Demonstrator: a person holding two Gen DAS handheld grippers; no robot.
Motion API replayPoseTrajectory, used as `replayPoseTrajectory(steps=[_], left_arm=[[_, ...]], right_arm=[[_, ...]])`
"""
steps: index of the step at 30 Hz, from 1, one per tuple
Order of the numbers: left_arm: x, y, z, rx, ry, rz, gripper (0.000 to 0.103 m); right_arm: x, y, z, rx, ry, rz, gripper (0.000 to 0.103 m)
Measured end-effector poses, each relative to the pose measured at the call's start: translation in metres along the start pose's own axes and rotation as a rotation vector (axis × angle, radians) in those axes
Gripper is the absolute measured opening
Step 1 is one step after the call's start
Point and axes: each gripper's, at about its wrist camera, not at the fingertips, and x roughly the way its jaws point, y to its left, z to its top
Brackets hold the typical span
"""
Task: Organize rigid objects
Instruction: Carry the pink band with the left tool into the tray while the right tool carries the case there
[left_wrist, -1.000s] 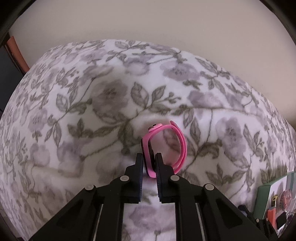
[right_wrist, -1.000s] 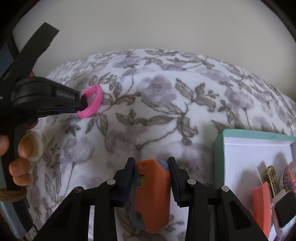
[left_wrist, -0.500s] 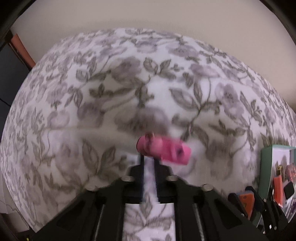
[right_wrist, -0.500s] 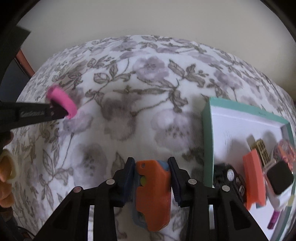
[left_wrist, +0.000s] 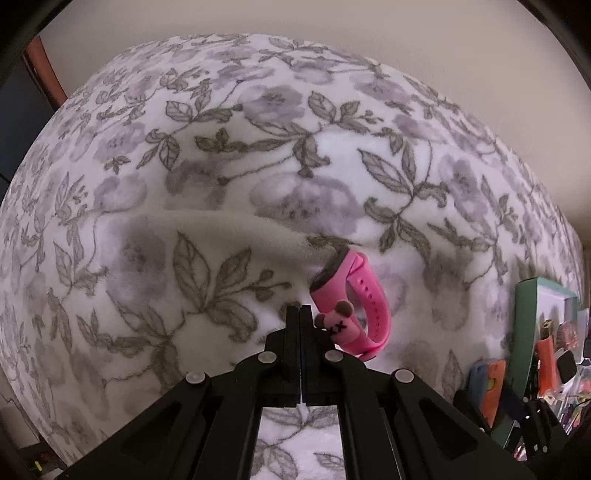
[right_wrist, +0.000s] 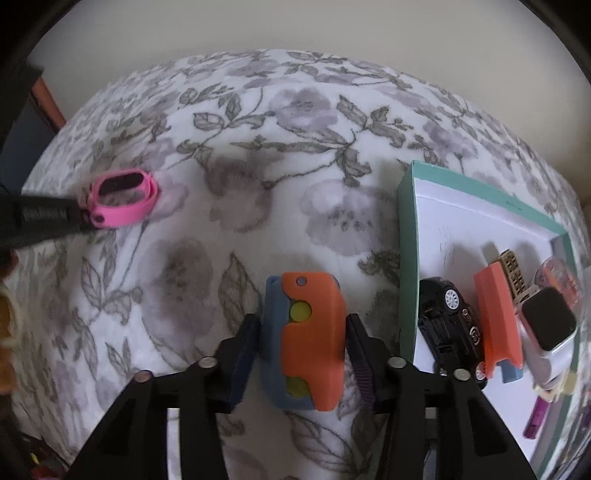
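Observation:
My left gripper (left_wrist: 300, 312) has its jaws pressed together. A pink watch band (left_wrist: 351, 304) with a small bear charm lies just right of the fingertips, apparently slipped out; whether a strap edge is still pinched I cannot tell. In the right wrist view the left gripper (right_wrist: 79, 218) touches the pink band (right_wrist: 123, 202) at far left. My right gripper (right_wrist: 303, 328) is shut on an orange and blue toy (right_wrist: 304, 339), held above the blanket, left of the teal box (right_wrist: 406, 258).
The teal box holds a black toy car (right_wrist: 448, 325), an orange block (right_wrist: 496, 317), a smartwatch (right_wrist: 548, 319) and other small items. A floral blanket (right_wrist: 295, 166) covers the bed. The box rim also shows in the left wrist view (left_wrist: 522, 332).
The left jaws have closed fully and the pink band has slid out to their right side. Both grippers moved; the right one has shifted toward the teal box with the toy.

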Motion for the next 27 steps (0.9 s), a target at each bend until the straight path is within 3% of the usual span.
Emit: replayPoseTrajectory(steps=[6, 12, 19, 21, 24, 27], left_arm=[[-0.001, -0.002, 0.004, 0.017, 0.007, 0.027, 0.0], [0.016, -0.01, 0.01, -0.008, 0.027, -0.001, 0.0], [0.006, 0.002, 0.007, -0.067, 0.027, -0.137, 0.0], [0.0, 0.009, 0.005, -0.087, 0.034, -0.184, 0.007], [-0.009, 0.014, 0.001, -0.091, 0.023, -0.212, 0.055], [-0.02, 0.022, -0.001, -0.104, 0.012, -0.25, 0.058]], right_arm=[[0.001, 0.003, -0.002, 0.007, 0.006, -0.003, 0.044], [-0.002, -0.002, -0.004, 0.024, 0.01, 0.012, 0.044], [-0.004, -0.008, -0.006, 0.038, 0.018, 0.034, 0.044], [-0.003, -0.009, -0.006, 0.038, 0.019, 0.037, 0.044], [-0.004, -0.01, -0.006, 0.042, 0.022, 0.044, 0.044], [-0.004, -0.012, -0.004, 0.045, 0.023, 0.051, 0.044]])
